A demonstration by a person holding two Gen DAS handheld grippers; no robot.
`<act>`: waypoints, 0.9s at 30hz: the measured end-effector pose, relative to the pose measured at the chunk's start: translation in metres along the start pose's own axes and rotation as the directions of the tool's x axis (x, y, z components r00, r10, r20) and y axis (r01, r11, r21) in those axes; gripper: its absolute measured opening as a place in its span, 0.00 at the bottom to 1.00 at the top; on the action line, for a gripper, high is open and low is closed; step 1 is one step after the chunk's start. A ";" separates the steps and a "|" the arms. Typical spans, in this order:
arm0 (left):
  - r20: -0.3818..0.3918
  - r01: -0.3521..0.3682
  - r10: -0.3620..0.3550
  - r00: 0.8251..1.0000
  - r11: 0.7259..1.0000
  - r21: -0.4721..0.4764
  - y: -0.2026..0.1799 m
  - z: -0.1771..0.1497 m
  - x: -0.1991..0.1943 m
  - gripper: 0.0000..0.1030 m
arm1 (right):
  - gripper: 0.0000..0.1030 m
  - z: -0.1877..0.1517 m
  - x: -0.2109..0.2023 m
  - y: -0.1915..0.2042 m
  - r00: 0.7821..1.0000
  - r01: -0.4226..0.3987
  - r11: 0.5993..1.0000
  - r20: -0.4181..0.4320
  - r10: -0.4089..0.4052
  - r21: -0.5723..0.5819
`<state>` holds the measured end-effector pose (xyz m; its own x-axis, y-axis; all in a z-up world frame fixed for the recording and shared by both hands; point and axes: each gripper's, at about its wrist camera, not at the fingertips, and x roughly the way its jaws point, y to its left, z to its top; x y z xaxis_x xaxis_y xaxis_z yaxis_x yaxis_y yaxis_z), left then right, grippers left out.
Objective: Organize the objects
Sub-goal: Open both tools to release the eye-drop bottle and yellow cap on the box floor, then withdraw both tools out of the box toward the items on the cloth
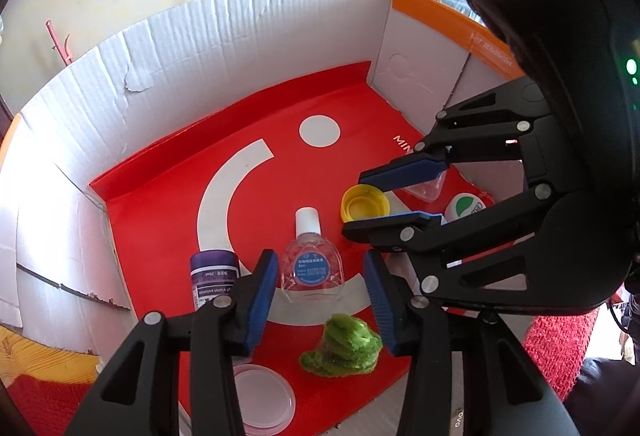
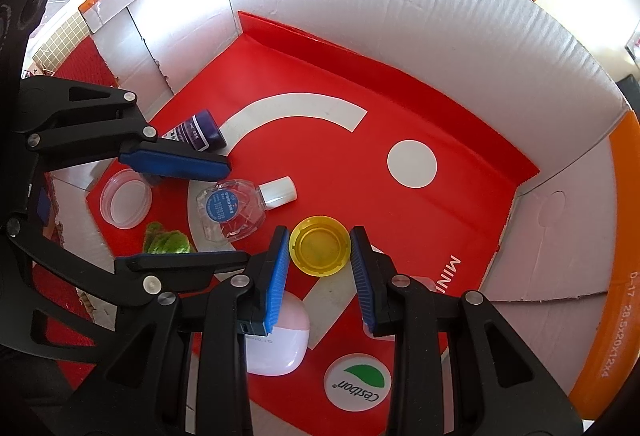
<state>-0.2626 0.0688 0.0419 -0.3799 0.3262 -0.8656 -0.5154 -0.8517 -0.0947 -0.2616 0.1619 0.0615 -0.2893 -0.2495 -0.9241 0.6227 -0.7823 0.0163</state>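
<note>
Red-lined cardboard box (image 1: 120,83) serving as collecting bin: right tongs (image 2: 320,236) clenched on yellow cap (image 2: 320,251) near its middle, seemingly for re-siting; left tongs (image 1: 320,260) released, straddling clear dropper bottle (image 1: 312,270) lying flat beside purple jar (image 1: 214,272).

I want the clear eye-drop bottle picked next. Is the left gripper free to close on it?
Probably yes: the left gripper holds nothing, and the clear eye-drop bottle lies between its fingers with nothing over it.
</note>
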 end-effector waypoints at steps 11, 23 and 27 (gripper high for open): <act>0.006 0.001 -0.001 1.000 1.000 0.003 0.002 0.002 -0.005 0.46 | 0.29 -0.010 -0.012 0.019 1.000 0.007 1.000 0.001 -0.007 0.006; 0.048 0.000 0.000 0.999 1.000 -0.003 0.001 -0.007 -0.031 0.46 | 0.29 -0.028 -0.044 0.047 0.999 0.017 1.000 0.035 -0.018 0.022; 0.070 -0.006 0.006 0.998 1.000 -0.009 -0.003 -0.013 -0.042 0.49 | 0.29 -0.037 -0.059 0.061 0.998 0.030 0.999 0.053 -0.031 0.023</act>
<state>-0.2354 0.0523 0.0724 -0.4361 0.3489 -0.8295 -0.5061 -0.8573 -0.0946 -0.1801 0.1499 0.1029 -0.3466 -0.2553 -0.9026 0.5969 -0.8023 -0.0023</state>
